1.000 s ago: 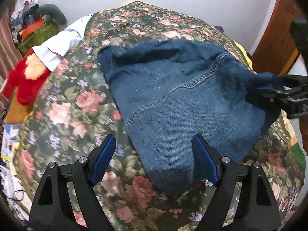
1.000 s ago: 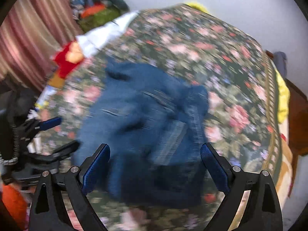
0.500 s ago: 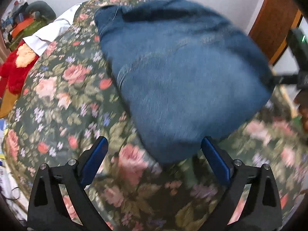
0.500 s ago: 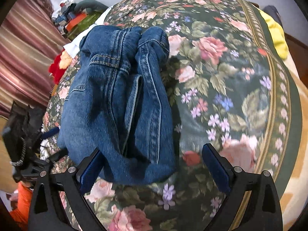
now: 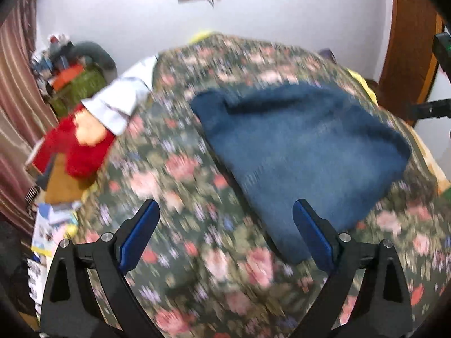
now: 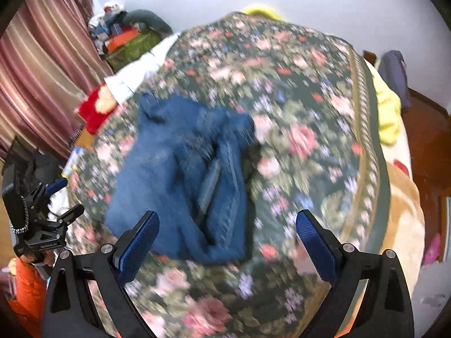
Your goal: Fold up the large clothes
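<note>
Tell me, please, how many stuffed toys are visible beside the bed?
1. The red stuffed toy lies at the left edge of the floral bedspread, partly under a white cloth. Others may hide in the clutter pile behind it.

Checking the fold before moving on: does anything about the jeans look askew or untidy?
Somewhat. The folded jeans lie skewed on the floral bedspread, and in the right wrist view the near edge bunches unevenly. Blur hides finer detail. Both hand-held grippers are open, clear of the denim.
</note>
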